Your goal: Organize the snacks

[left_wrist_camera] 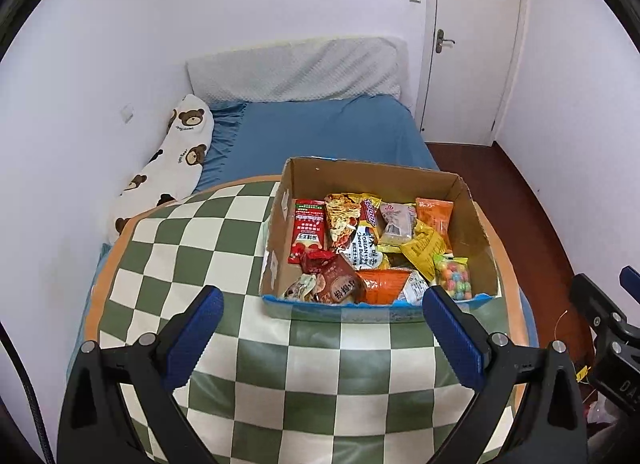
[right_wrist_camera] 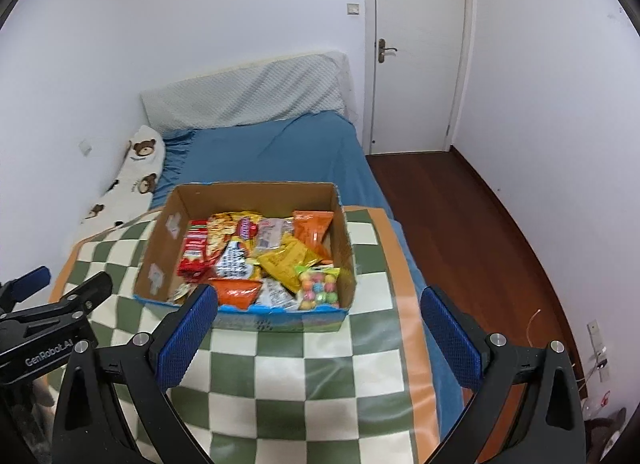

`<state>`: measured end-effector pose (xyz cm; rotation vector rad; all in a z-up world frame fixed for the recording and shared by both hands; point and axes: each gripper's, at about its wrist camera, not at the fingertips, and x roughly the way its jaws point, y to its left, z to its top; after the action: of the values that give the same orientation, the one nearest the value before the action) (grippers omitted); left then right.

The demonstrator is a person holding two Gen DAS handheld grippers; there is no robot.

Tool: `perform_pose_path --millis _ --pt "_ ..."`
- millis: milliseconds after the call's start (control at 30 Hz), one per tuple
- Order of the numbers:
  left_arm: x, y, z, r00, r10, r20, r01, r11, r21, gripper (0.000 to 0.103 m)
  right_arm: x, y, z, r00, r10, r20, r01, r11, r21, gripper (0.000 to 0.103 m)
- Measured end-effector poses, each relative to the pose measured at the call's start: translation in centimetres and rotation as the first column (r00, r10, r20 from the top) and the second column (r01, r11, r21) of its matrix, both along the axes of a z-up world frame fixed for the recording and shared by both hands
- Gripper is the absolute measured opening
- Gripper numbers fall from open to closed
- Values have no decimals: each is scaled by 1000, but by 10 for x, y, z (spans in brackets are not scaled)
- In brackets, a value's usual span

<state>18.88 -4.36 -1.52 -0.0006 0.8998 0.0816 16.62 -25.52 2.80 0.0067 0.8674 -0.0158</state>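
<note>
Green/cream check cloth point(left_wrist_camera: 248, 344), blue sheet point(left_wrist_camera: 320, 131), brown cardboard box point(left_wrist_camera: 472, 240), white bear-print pillow point(left_wrist_camera: 168, 167).

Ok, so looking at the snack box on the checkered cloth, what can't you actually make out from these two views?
- Lower packets in the cardboard box: buried under the top snacks, both views.
- Print on the yellow packet: blurred, right wrist view.
- What supports the checkered cloth: covered by it.
- Right gripper: cut off by the edge, left wrist view.
</note>
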Motion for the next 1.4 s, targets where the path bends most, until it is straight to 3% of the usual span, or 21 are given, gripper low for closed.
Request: perform_pose_path --millis 467,1400 --pt "37 -9 -30 997 -42 -66 42 999 2 102 32 -3 -43 997 -31 -75 31 1000 -1 103" --pt "40 -15 -28 996 -65 -53 64 998 -10 103 29 -4 -42 996 -29 -89 28 1000 -12 103"
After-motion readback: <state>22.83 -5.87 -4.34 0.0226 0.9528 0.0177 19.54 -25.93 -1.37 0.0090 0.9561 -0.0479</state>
